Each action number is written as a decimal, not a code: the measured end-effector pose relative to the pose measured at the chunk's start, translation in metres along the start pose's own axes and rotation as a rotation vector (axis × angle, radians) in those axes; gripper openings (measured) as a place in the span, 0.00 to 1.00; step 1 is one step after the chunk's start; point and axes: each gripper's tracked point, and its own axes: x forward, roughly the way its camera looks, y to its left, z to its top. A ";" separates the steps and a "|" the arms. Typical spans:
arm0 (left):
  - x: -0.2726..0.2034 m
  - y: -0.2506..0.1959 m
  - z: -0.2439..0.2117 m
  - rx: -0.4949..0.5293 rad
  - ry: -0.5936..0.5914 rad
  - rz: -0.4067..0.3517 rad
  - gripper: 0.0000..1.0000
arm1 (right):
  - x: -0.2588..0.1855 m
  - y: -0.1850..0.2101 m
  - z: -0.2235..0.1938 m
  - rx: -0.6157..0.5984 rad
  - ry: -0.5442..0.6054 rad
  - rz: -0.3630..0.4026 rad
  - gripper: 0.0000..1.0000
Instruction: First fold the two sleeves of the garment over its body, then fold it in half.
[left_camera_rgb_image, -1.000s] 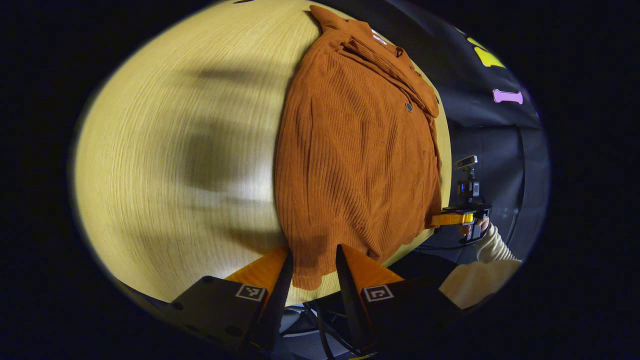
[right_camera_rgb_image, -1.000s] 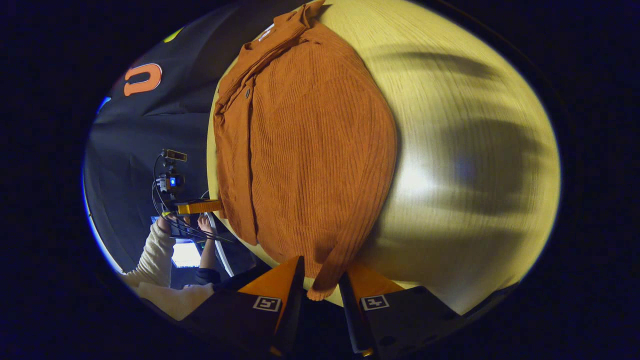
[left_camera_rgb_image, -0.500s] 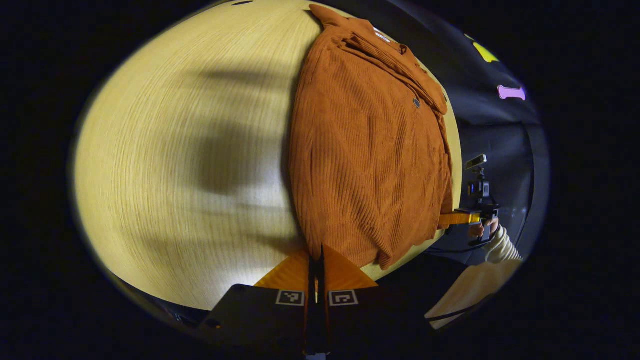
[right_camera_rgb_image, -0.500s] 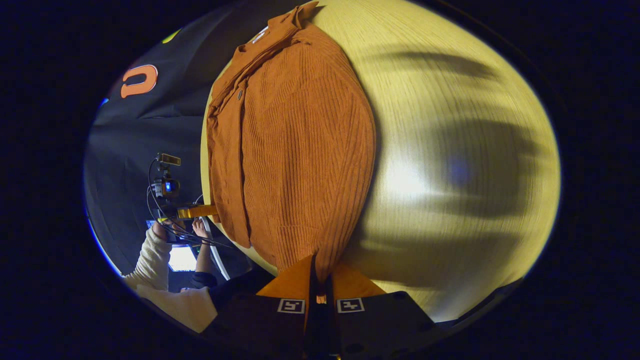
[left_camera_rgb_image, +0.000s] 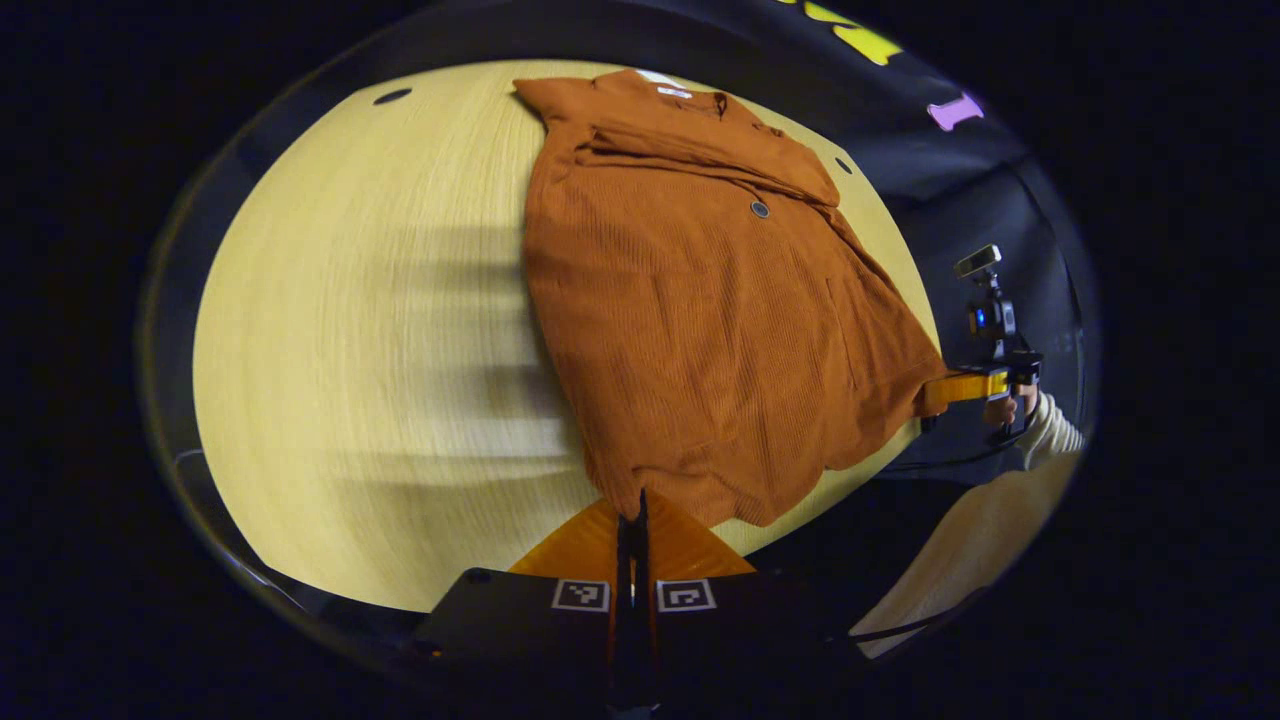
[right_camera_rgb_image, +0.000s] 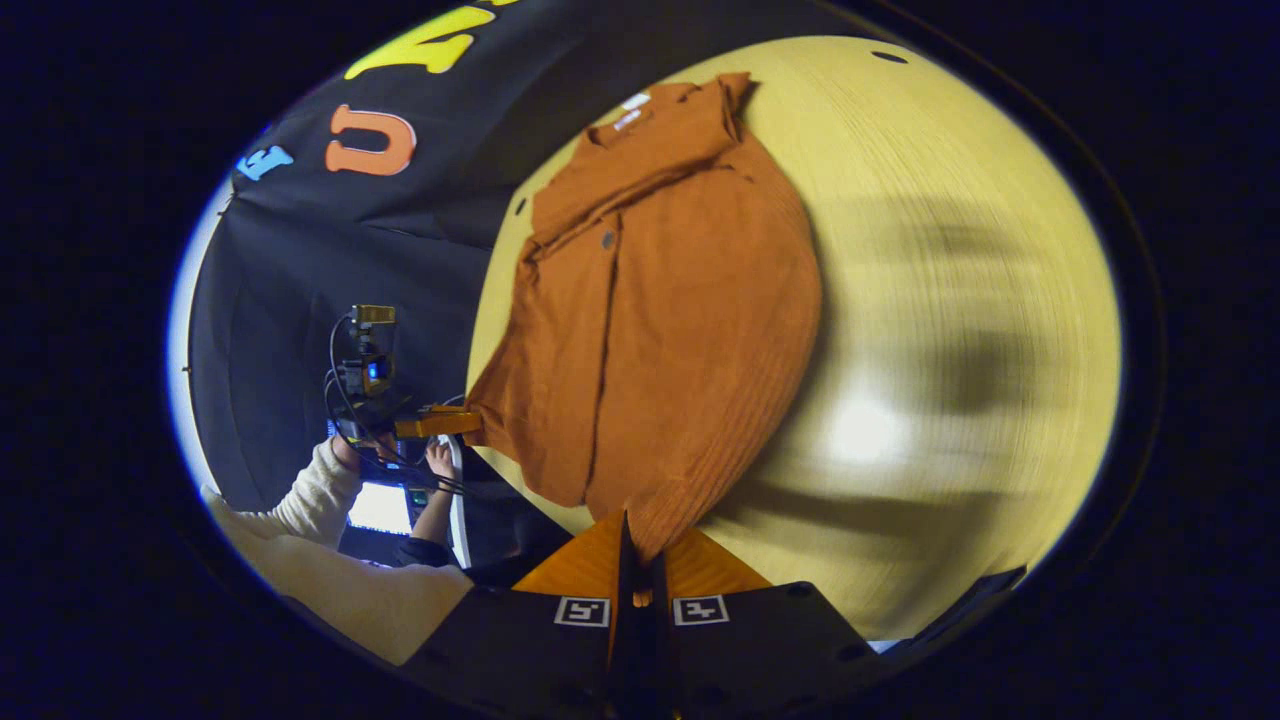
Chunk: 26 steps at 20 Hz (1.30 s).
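We see left gripper (left_camera_rgb_image: 632, 520) and right gripper (right_camera_rgb_image: 640, 545) each pinching the garment's (left_camera_rgb_image: 700, 300) hem corners above the worktop (left_camera_rgb_image: 380, 350).

1. Light falls from above onto the table (left_camera_rgb_image: 330, 330); the surroundings beyond its edge are dim.
2. A bright glare patch sits on the table (right_camera_rgb_image: 860, 430) in the right gripper view.
3. Soft, banded shadows cross the bare wood in both views.
4. The wood grain is smeared by motion blur, most strongly toward the rims.
5. Fisheye distortion bows the table edge and stretches the garment (left_camera_rgb_image: 700, 300).
6. Garment ribbing stays fairly sharp at centre; its folds cast thin dark shadows.
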 end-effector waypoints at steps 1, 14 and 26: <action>-0.004 -0.002 0.009 0.026 -0.010 0.006 0.03 | -0.006 0.009 0.010 -0.013 -0.020 0.015 0.08; -0.080 0.002 0.191 0.198 -0.258 0.085 0.03 | -0.047 0.092 0.187 -0.186 -0.272 0.018 0.08; -0.062 0.063 0.343 -0.048 -0.454 0.028 0.03 | -0.040 0.084 0.360 -0.075 -0.487 -0.032 0.07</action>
